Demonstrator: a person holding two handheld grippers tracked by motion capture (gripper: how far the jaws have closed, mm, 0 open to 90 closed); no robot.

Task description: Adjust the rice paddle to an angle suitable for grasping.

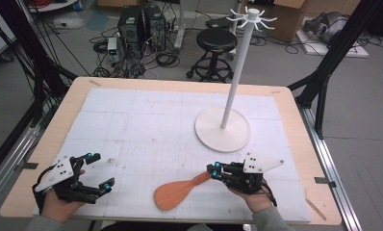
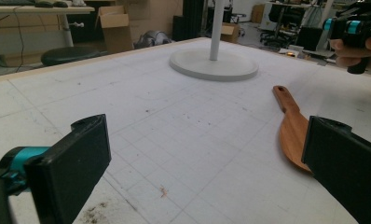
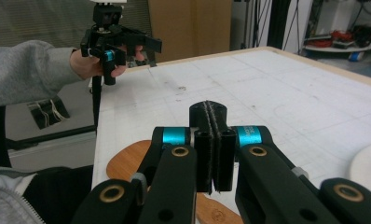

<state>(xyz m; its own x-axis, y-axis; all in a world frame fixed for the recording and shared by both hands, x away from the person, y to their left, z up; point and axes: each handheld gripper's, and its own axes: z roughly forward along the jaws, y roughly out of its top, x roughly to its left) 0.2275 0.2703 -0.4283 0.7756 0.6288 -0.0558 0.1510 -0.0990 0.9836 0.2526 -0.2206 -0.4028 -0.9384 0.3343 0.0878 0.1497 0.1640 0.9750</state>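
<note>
A wooden spatula [image 1: 172, 193] lies flat on the white gridded mat near the table's front edge, its handle pointing back and right. My right gripper [image 1: 213, 169] hovers just beyond the handle's end. Its jaws are shut flat against each other with nothing between them [image 3: 214, 116], and the spatula's blade [image 3: 127, 161] shows beneath them. In the left gripper view the spatula [image 2: 293, 126] rests alone on the mat, with the right gripper [image 2: 346, 25] held above and apart from it. My left gripper [image 1: 95, 171] stands wide open at the front left, nothing between its fingers [image 2: 207, 140].
A white hook stand [image 1: 223, 130] with a round base and tall pole stands at the mat's right middle. The wooden table's rim [image 1: 295, 144] frames the mat. A black stool [image 1: 216, 41], computers and cables sit on the floor beyond.
</note>
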